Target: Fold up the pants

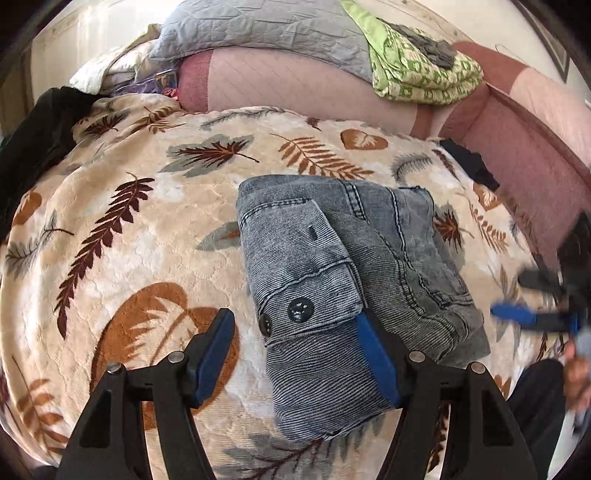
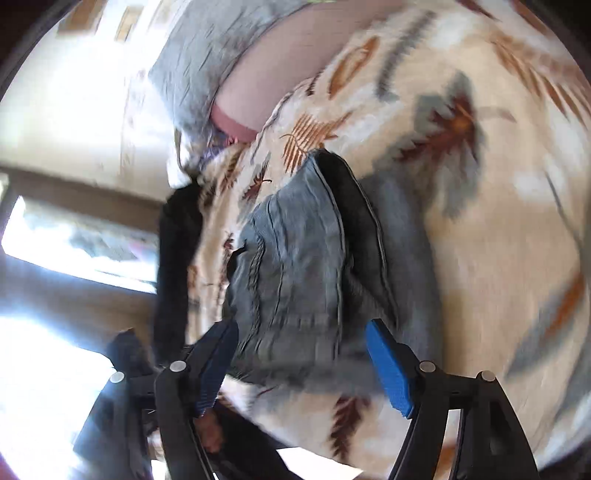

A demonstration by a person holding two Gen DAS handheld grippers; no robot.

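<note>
The grey-blue corduroy pants (image 1: 332, 273) lie folded into a compact bundle on the leaf-print blanket (image 1: 140, 229), pocket flap with two dark buttons on top. My left gripper (image 1: 295, 354) is open just above the bundle's near end, with its right blue pad (image 1: 376, 362) at the pocket flap's edge. My right gripper (image 2: 299, 369) is open and tilted, close over the pants (image 2: 295, 258) in its blurred view. It also shows in the left wrist view (image 1: 532, 314), to the right of the bundle.
Pink cushions (image 1: 295, 81), a grey quilt (image 1: 258, 29) and a green patterned cloth (image 1: 417, 74) are piled at the back. Dark garments lie at the far left (image 1: 33, 133) and right (image 1: 469, 162). A bright window (image 2: 74, 240) shows in the right wrist view.
</note>
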